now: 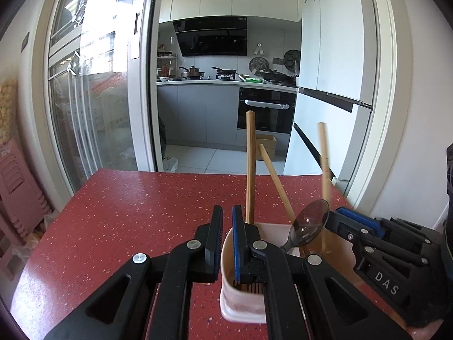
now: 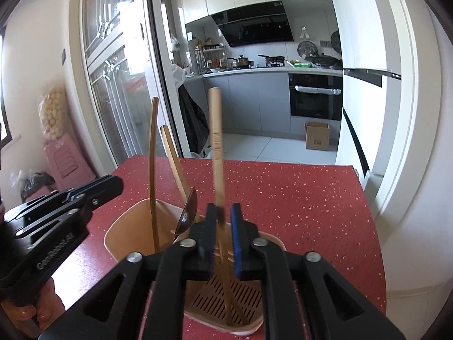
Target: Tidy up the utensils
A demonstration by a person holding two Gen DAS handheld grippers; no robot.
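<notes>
Gripping holder [image 1: 226,255] rim, left tool [image 1: 226,221], chopstick [image 2: 218,153] seemingly loose

Motion-blurred chopstick [image 2: 217,153] between right gripper [image 2: 220,238] pads; contact unclear. Holder [image 1: 226,257] front hidden behind left gripper [image 1: 225,238]; spoon [image 1: 310,222] handle hidden inside.
</notes>
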